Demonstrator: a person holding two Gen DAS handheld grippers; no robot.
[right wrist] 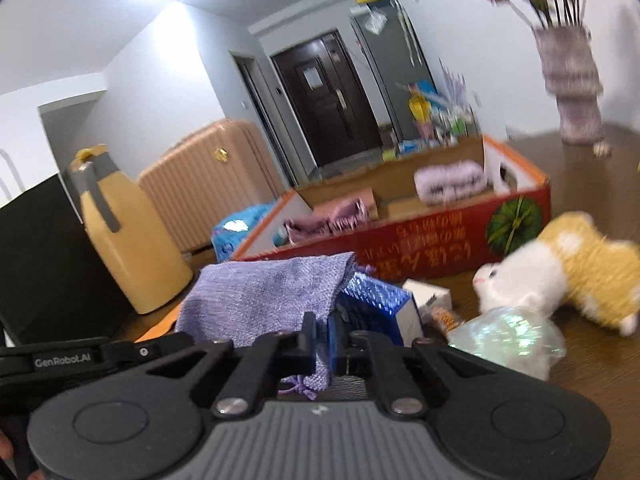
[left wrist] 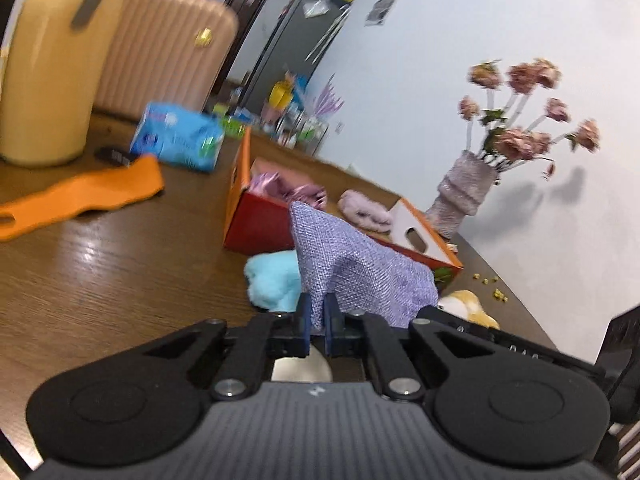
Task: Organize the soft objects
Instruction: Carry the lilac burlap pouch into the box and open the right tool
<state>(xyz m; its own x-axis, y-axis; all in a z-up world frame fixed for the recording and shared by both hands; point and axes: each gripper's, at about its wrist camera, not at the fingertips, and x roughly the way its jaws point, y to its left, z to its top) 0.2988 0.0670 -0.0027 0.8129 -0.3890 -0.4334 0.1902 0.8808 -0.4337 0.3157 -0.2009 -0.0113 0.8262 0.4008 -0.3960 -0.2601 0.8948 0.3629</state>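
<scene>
Between both grippers, lilac pouch (left wrist: 360, 272) pinched

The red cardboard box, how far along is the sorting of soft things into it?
Done: a fluffy lilac roll and a pink fringed cloth lie in the red cardboard box. In hand: both grippers, left and right, pinch the purple woven pouch. Left: yellow-and-white plush toy and light-blue fluffy piece on the wooden table.

- Left wrist view: low over the table (left wrist: 100, 264), close, facing the red box (left wrist: 260, 224) and the vase (left wrist: 464, 192) near the wall-side edge.
- Right wrist view: low and close, facing the red box (right wrist: 420, 240) long side toward the door (right wrist: 328, 96).
- Shared: red box, vase (right wrist: 572, 88), lilac cloth (left wrist: 360, 272) (right wrist: 256, 296), suitcase (left wrist: 164, 44) (right wrist: 200, 184).
</scene>
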